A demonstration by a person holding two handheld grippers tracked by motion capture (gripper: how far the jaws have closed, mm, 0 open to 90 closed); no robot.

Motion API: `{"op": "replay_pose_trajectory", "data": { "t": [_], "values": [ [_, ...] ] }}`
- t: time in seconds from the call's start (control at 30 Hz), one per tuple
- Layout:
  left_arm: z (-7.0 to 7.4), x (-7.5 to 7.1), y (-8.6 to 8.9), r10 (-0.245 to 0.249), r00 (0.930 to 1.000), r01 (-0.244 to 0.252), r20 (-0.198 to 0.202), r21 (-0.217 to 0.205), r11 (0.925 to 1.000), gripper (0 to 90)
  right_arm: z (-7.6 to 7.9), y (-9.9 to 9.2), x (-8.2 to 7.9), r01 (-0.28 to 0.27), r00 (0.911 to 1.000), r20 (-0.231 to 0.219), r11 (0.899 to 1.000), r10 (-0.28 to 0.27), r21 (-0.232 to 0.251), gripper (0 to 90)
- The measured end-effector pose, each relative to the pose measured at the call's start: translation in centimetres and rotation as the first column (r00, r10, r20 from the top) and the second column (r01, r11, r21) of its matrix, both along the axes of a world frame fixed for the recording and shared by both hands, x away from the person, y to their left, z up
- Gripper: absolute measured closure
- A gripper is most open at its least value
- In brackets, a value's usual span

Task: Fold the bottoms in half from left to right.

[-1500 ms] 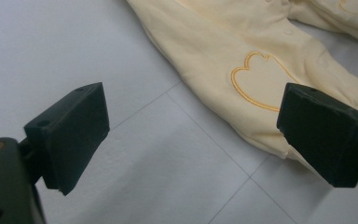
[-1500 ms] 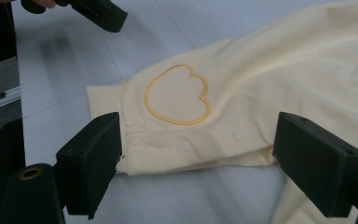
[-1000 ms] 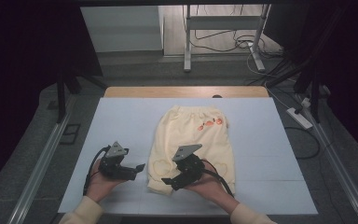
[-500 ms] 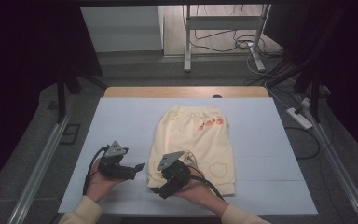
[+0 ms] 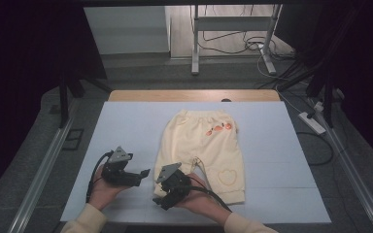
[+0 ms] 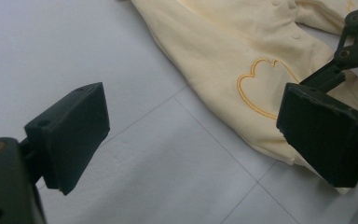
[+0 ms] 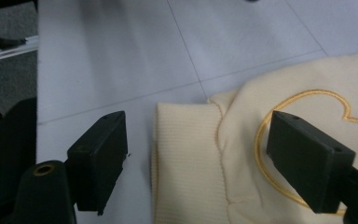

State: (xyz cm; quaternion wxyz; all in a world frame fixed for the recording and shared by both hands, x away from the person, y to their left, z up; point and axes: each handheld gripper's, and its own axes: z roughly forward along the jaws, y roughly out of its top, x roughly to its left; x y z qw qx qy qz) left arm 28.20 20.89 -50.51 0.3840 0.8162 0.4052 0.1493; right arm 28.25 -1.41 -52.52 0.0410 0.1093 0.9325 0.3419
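Pale yellow baby trousers (image 5: 199, 145) lie flat on the white table cover (image 5: 126, 121), waist at the far end, with an orange print near the waist. My left gripper (image 5: 144, 173) rests left of them, open, its pads bare over the cover (image 6: 198, 135) beside the left leg's embroidered heart (image 6: 256, 88). My right gripper (image 5: 163, 199) hangs low over the near-left ribbed cuff (image 7: 186, 158). Its jaws (image 7: 205, 154) have just been closing a little. They still stand wide, with the cuff lying between them and the pads clear of the cloth.
The table's near edge runs just below both hands. A wooden strip (image 5: 194, 95) borders the far side. A metal stand (image 5: 194, 48) and cables are on the floor behind, a power strip (image 5: 312, 122) at the right, a rail (image 5: 39, 179) along the left.
My right gripper has moved left and lower, from over the trouser legs to the near-left cuff. The left gripper has stayed put.
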Motion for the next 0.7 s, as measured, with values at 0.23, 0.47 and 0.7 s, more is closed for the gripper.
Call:
{"op": "replay_pose_trajectory", "data": {
  "t": [0.23,0.47,0.7],
  "values": [
    [0.05,0.00,0.19,0.006,1.0000,-0.006,0.002,-0.005,1.0000,9.2,-0.36,0.06,-0.43,0.008,0.9969,0.079,0.999,-0.004,-0.040,38.0],
    [0.05,0.00,0.16,0.006,1.0000,-0.006,0.004,-0.004,1.0000,9.2,0.08,-0.37,-0.16,0.026,0.9922,0.123,0.997,-0.017,-0.073,67.4],
    [0.08,0.05,0.06,0.004,1.0000,-0.004,0.004,0.002,1.0000,9.2,0.47,-0.73,0.38,0.035,0.9983,0.050,0.997,-0.031,-0.063,75.7]
  ]
}}
